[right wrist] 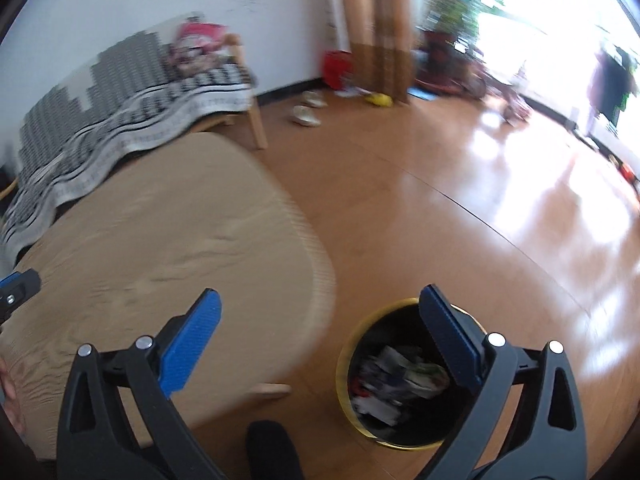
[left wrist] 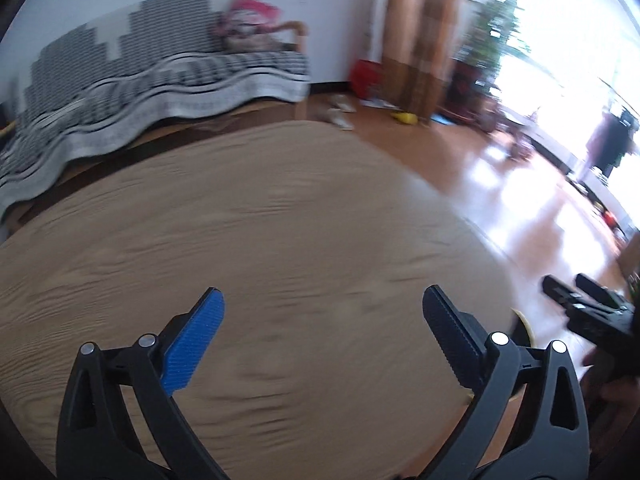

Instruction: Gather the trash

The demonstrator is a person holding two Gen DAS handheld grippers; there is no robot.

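Both claws are wide open and hold nothing. On the left claw [left wrist: 322,308], the blue fingertips [left wrist: 192,340] stand far apart over the bare top of the round wooden desk [left wrist: 260,220]. It points forward and a little down at the desk. Far to its right, past the desk edge, the dark tips of the right claw [left wrist: 572,286] show.

On the right claw [right wrist: 320,312], one blue fingertip hangs over the edge of the desk [right wrist: 160,232]. The other one [right wrist: 448,340] hangs over the trash bin [right wrist: 344,364]. This claw tips down toward the floor [right wrist: 420,200]. The bin is black with a yellow rim, and it stands on the floor just beside the desk. The trash [right wrist: 400,376] is inside the bin: crumpled papers and wrappers in white, red and green. The pictures are too blurry to read any words on them.

Behind the desk is a sofa [left wrist: 140,92] with a black and white striped cover [right wrist: 120,120]. A pink and red bundle [left wrist: 250,16] lies on its far end. On the floor near the wall sit a red bag [right wrist: 338,68], a pair of pale slippers [right wrist: 308,110] and a small yellow thing [right wrist: 378,99]. A brown curtain [right wrist: 376,20] hangs next to a bright window, and a green plant [left wrist: 492,28] stands there too.
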